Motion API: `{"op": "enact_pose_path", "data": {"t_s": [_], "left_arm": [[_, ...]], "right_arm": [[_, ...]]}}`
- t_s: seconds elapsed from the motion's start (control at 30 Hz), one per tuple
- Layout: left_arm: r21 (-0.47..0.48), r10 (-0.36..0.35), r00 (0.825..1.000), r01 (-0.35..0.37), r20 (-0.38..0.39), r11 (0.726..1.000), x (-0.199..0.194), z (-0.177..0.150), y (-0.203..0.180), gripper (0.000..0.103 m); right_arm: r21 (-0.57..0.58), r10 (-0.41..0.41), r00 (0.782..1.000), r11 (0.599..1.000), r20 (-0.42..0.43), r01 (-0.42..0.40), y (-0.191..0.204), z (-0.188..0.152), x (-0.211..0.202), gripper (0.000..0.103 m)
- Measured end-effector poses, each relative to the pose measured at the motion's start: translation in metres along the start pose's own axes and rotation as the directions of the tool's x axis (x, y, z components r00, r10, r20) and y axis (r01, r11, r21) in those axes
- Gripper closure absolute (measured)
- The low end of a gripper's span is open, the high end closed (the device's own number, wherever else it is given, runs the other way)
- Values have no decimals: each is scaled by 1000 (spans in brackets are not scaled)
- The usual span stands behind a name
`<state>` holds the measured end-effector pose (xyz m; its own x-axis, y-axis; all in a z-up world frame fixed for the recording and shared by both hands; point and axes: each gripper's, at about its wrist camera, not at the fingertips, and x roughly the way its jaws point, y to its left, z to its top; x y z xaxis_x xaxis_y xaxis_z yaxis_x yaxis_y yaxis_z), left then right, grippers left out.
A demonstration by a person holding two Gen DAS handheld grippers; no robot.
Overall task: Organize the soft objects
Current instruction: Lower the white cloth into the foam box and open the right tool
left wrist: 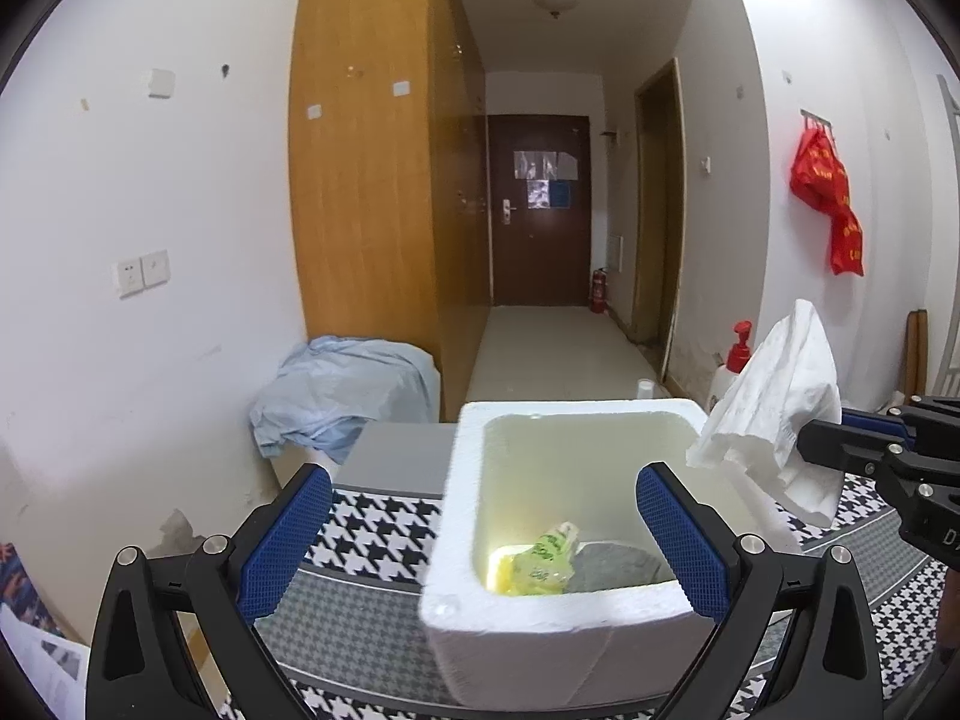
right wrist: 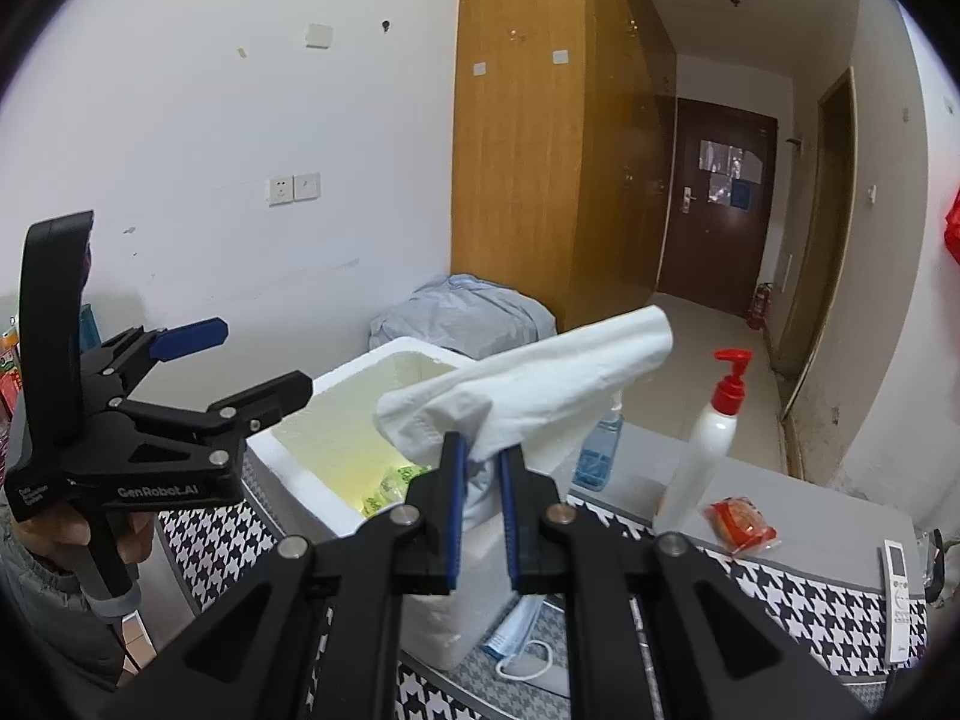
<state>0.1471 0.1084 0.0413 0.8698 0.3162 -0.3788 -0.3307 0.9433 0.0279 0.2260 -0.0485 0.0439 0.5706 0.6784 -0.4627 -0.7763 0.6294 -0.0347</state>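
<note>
Right gripper (right wrist: 480,462) pointed forward and slightly down, jaws nearly closed and pinching a bunched white cloth (right wrist: 528,378). The cloth stood up above the jaws, held over the near right corner of the white foam box (left wrist: 456,516). Left gripper (left wrist: 483,531) was angled slightly down toward the box, jaws spread wide with nothing between them; a hand (right wrist: 66,531) held its handle. The box sat on the houndstooth-covered bench (left wrist: 384,540) and held a yellow-green packet (left wrist: 540,564) beside a grey item. Farther right on the bench: a blue face mask (right wrist: 510,630), a red-wrapped snack (right wrist: 741,525), a pump bottle (right wrist: 708,438).
</note>
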Motion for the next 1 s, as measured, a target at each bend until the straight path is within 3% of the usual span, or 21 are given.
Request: {"op": "enact_pose_path", "data": {"t_s": [0.83, 0.93, 0.97, 1.0], "left_arm": [[-42, 58, 998, -58, -1, 997, -12, -10, 34, 1], [-53, 60, 998, -60, 2, 997, -13, -11, 38, 1], [-52, 61, 998, -61, 2, 997, -13, -11, 39, 1], [-51, 64, 998, -64, 1, 997, -12, -11, 38, 1]], "right_arm": [[0, 85, 992, 996, -97, -86, 19, 12, 52, 87], [-2, 86, 989, 996, -119, -87, 18, 10, 60, 66], [7, 91, 988, 996, -126, -91, 17, 10, 61, 50], [16, 97, 987, 995, -129, -96, 16, 9, 62, 42]]}}
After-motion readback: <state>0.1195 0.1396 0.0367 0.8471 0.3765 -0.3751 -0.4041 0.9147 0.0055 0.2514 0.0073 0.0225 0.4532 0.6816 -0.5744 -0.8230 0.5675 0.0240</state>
